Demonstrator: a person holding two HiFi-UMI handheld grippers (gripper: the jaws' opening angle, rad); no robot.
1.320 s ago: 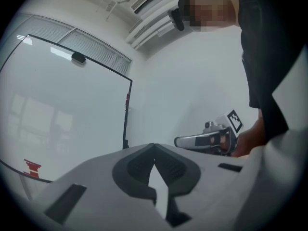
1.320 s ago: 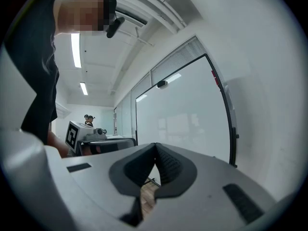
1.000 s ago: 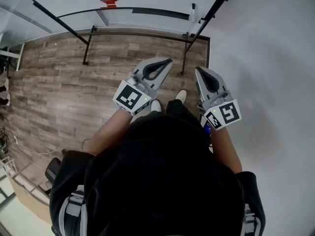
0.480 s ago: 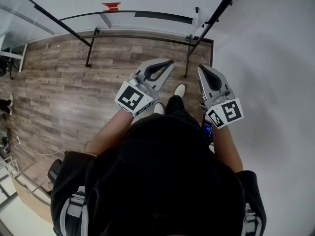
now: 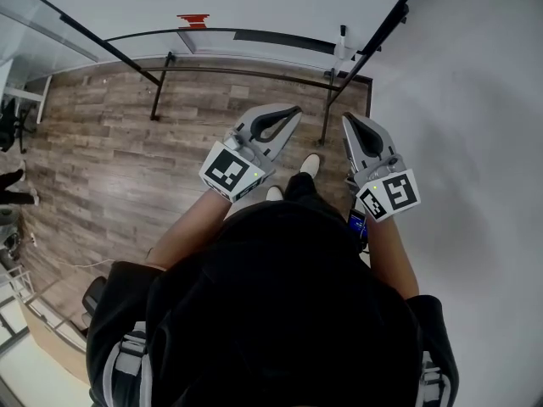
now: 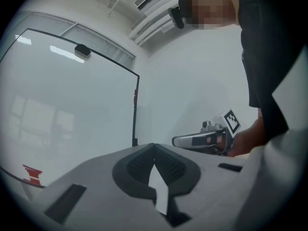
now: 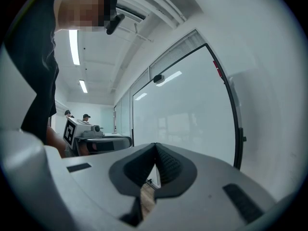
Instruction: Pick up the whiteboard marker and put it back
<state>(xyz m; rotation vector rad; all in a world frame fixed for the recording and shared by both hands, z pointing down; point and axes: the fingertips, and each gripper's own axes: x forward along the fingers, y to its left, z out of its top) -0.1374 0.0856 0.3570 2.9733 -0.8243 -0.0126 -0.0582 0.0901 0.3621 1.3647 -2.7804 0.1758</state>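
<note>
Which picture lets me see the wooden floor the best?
The head view. The wooden floor spreads wide there, and you can make out its planks. The right gripper view shows only a thin strip of it, low in the middle. The left gripper view shows none of it.

place: office interior, open room beside a wall, where you stand.
- large black-framed whiteboard (image 7: 187,105) on black legs, right in front of you
- grey-brown wood-plank floor (image 5: 110,159) under your feet
- plain white wall (image 5: 475,142) to your right
- white ceiling with exposed pipes (image 7: 159,4) and long strip lights (image 7: 73,46) above you
- glass partitions (image 7: 123,121) lining a corridor to your left
- two people (image 7: 77,115) standing far off down that corridor
</note>
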